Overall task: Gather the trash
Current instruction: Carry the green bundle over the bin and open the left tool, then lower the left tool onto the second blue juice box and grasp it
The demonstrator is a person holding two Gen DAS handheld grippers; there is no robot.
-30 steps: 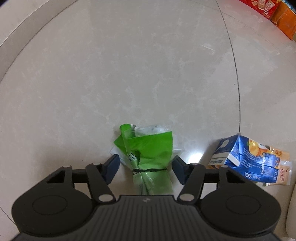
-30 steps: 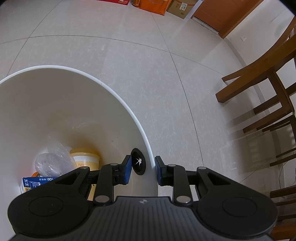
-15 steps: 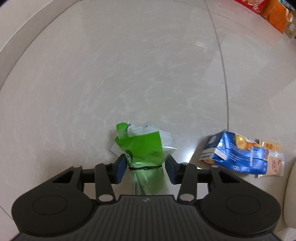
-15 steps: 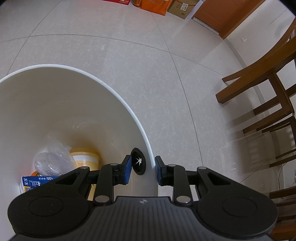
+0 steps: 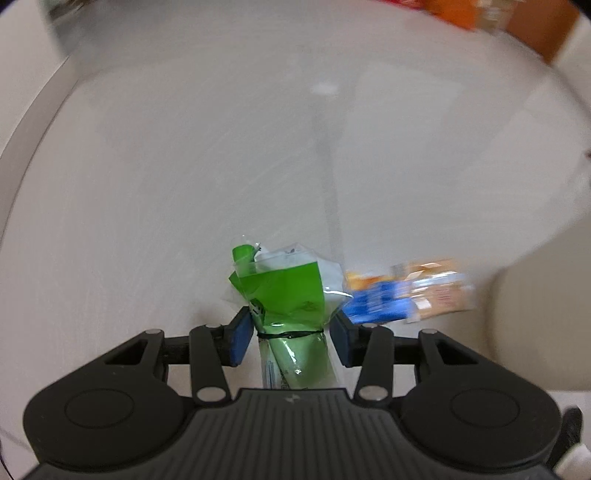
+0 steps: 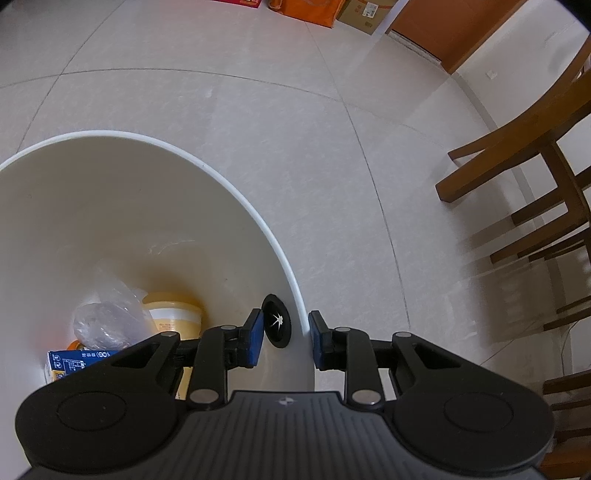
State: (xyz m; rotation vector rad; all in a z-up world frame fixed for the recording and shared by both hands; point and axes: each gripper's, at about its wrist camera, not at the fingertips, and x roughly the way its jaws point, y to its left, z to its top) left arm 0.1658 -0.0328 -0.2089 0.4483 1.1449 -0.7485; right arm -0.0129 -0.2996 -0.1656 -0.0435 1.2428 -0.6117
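A green and clear plastic wrapper (image 5: 288, 295), cinched by a black band, sits between the blue pads of my left gripper (image 5: 290, 332), which is shut on its lower part. To its right a blue and orange carton (image 5: 384, 304) lies blurred on the pale tiled floor. In the right wrist view my right gripper (image 6: 286, 339) is shut on the wall of a white bin (image 6: 236, 192), one finger inside and one outside. Inside the bin lie a yellow tub (image 6: 175, 317), a crumpled clear bag (image 6: 107, 321) and a blue carton (image 6: 74, 363).
A wooden chair (image 6: 535, 155) stands to the right of the bin. Orange and cardboard boxes (image 6: 306, 9) line the far wall beside a brown door. A cream curved surface (image 5: 535, 314), perhaps the bin's side, shows at the right of the left wrist view.
The left jaws have narrowed onto the green wrapper, and the floor view has swung and blurred while the wrapper stays between the pads. The right gripper and bin have not moved.
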